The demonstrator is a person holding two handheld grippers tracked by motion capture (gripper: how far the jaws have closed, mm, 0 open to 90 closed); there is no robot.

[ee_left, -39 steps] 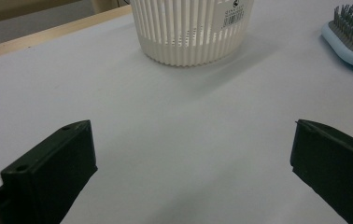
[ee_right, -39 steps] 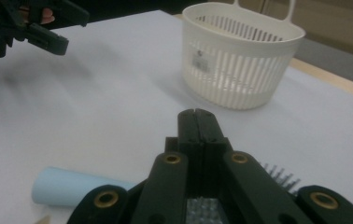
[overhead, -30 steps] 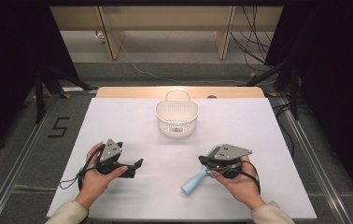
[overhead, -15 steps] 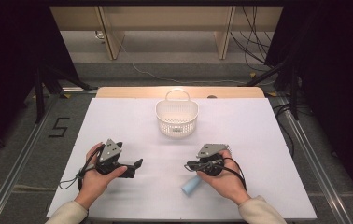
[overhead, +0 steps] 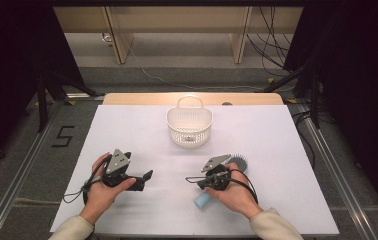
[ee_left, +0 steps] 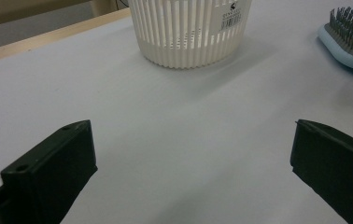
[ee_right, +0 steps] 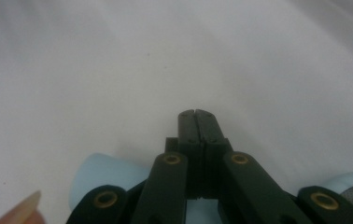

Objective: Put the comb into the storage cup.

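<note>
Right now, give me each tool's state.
Left tool: open, holding nothing.
Right tool: shut, empty, above the blue hairbrush.

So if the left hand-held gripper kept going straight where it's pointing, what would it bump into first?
Probably the white basket. The left hand-held gripper has open jaws framing bare table, with the basket straight ahead. The blue hairbrush sits off to one side, likely missed.

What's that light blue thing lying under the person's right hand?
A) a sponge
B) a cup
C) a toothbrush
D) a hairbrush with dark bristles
D: the hairbrush has a light blue body, with its dark bristled head showing beyond the right claw and its handle end poking out below the hand; the left claw's view shows the bristles plainly.
</note>
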